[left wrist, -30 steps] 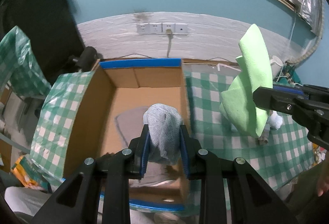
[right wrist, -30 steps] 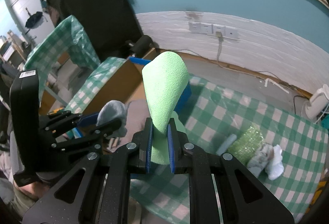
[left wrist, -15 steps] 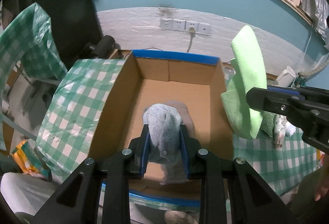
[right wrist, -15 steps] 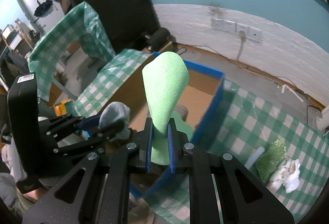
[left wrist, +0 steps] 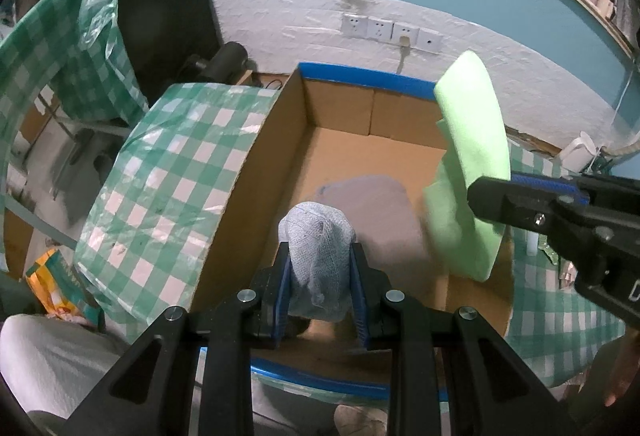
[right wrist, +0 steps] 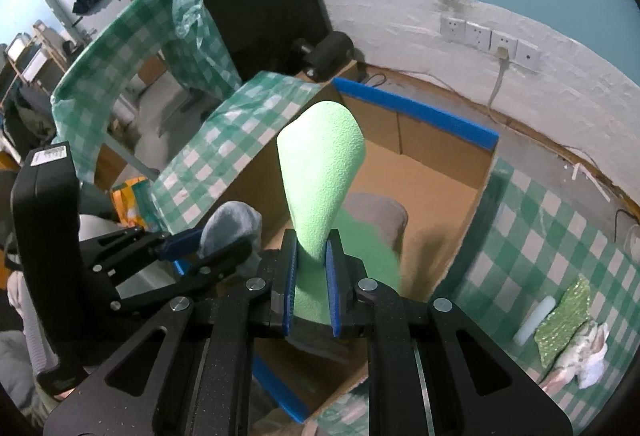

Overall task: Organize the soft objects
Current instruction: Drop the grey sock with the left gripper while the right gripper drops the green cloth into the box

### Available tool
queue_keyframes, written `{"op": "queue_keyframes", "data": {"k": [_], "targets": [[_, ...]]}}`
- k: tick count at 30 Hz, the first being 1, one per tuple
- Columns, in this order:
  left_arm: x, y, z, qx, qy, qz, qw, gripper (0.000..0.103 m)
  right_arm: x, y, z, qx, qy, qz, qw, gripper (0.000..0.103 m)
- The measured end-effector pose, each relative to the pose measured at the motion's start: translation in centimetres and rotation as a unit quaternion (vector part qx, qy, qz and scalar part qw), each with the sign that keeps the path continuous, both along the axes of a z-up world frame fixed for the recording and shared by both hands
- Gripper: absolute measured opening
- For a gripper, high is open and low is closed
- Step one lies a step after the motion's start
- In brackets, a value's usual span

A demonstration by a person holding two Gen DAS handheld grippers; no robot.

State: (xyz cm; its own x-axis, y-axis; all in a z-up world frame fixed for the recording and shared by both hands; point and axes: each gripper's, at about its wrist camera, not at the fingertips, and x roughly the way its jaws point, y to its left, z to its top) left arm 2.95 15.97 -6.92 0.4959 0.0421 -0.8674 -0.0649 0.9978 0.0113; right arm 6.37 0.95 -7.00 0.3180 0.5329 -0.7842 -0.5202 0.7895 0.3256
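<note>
Your left gripper (left wrist: 320, 288) is closed on a grey-blue cloth (left wrist: 317, 252). The cloth is bunched between the two blue pads, its rounded top stands above the fingertips and its lower end hangs out below them. Your right gripper (right wrist: 312, 288) is closed tight on a light green cloth (right wrist: 320, 188). This cloth is pinched at its narrow part; a folded, rounded end rises above the fingers and a loose flap hangs below and to the right of them.

Both cloths are held over the open cardboard box (left wrist: 276, 140), which has blue tape along its far and near rims. The grey-blue cloth is above the near middle of the box floor, and the green cloth is above the right side, close to the right wall.

Inside the box lies one flat grey cloth (left wrist: 372, 196) on the brown floor, just beyond your left fingers. I cannot tell if either held cloth touches it.

On the checked tablecloth (right wrist: 560, 236), right of the box, you have a glittery green piece (right wrist: 564, 320), a white tube (right wrist: 534, 320) and a white crumpled rag (right wrist: 588, 352), well apart from both grippers.
</note>
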Motion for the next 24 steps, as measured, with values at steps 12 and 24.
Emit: {"op": "queue_keyframes", "data": {"k": [12,24], "targets": [[0.2,0.9,-0.8,0.006,0.01,0.023,0.9997,0.063,0.3,-0.5,-1.0,-0.018,0.01,-0.026,0.999,0.046],[0.0,-0.9,-0.2,0.016,-0.005,0.002,0.9999,0.07,-0.4,-3.2,0.1,-0.027,-0.004,-0.054,0.998,0.06]]}}
